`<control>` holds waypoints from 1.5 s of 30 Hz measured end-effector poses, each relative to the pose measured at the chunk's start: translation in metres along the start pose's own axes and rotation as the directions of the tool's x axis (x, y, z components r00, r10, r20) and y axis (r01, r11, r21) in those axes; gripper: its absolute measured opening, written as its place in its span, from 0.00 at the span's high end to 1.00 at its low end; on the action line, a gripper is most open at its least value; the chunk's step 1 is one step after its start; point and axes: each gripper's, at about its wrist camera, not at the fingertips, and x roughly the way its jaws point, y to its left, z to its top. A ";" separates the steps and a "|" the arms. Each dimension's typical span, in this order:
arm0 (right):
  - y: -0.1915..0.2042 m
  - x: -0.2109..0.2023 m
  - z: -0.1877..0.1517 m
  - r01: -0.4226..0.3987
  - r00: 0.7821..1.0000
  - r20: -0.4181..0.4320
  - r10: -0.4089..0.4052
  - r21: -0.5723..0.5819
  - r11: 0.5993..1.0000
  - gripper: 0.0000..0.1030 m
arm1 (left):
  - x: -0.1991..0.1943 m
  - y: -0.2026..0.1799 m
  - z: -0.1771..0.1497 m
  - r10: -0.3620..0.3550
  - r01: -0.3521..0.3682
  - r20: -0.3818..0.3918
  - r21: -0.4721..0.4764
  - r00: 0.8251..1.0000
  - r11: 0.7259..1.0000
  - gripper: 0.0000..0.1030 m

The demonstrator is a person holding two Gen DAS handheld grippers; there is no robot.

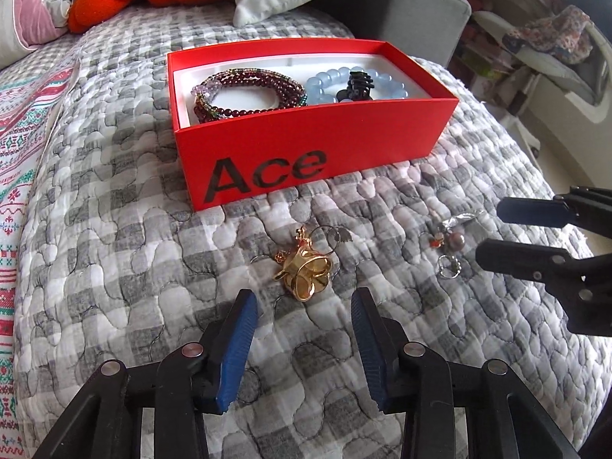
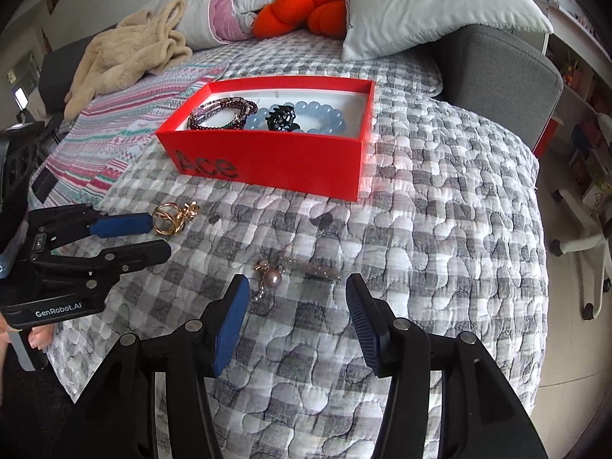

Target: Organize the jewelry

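A red "Ace" box [image 1: 306, 153] [image 2: 267, 160] sits on the grey checked quilt. It holds a dark red bead bracelet [image 1: 248, 93] [image 2: 222, 113], a pale blue bead bracelet [image 1: 382, 80] [image 2: 321, 114] and a black hair claw [image 1: 354, 84] [image 2: 281, 116]. A gold ornament [image 1: 306, 273] [image 2: 174, 218] lies on the quilt just ahead of my open, empty left gripper [image 1: 304, 302] [image 2: 155, 235]. A pearl pendant piece [image 2: 273, 277] [image 1: 453, 239] lies just ahead of my open, empty right gripper [image 2: 296, 288] [image 1: 493, 229], beside a glittery hair clip [image 2: 313, 267].
Pillows [image 2: 432, 4], an orange plush [image 2: 302, 4] and a beige garment [image 2: 126, 53] lie at the bed's far end. A striped blanket [image 2: 114, 153] covers the left side. A grey bed frame corner [image 2: 497, 76] and a chair base [image 2: 585, 244] stand to the right.
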 end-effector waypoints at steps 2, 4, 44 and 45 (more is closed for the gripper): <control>-0.001 -0.001 -0.004 0.006 1.000 -0.004 -0.006 -0.009 1.000 0.46 | 0.002 -0.001 0.002 0.006 -0.006 0.003 0.001 1.000 1.000 0.62; -0.004 -0.002 -0.008 0.009 1.000 -0.010 -0.009 -0.012 1.000 0.46 | 0.005 -0.001 0.003 0.008 -0.008 0.004 -0.004 1.000 1.000 0.64; -0.012 0.028 0.018 -0.166 0.985 -0.015 0.172 0.170 0.971 0.88 | -0.023 0.024 -0.001 0.051 -0.048 0.031 -0.098 0.998 0.994 0.76; -0.014 0.026 0.019 -0.172 0.984 -0.008 0.176 0.179 0.969 0.88 | -0.024 0.025 -0.001 0.051 -0.048 0.032 -0.099 0.998 0.994 0.76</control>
